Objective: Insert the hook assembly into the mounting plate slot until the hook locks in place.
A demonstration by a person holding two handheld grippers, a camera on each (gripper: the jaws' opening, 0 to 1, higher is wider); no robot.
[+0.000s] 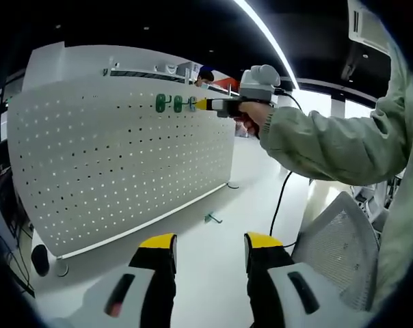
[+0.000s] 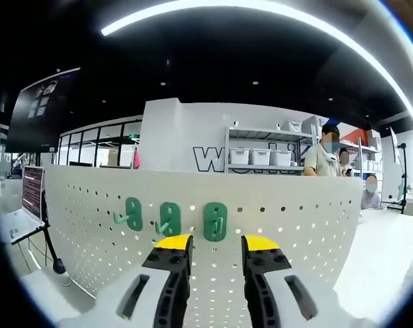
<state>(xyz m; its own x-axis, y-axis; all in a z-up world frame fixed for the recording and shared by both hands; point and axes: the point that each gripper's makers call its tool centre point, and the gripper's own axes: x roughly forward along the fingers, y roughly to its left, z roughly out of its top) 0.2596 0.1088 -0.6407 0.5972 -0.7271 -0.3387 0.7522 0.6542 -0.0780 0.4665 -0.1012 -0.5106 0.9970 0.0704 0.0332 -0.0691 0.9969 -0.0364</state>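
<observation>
We note left gripper black jaws, yellow tips, white body; pale green sleeve, black cable.

Three green hooks sit in a row near the top edge of the upright white perforated mounting plate, apparently seated in its holes, while a fourth green hook lies loose on the white counter below.
</observation>
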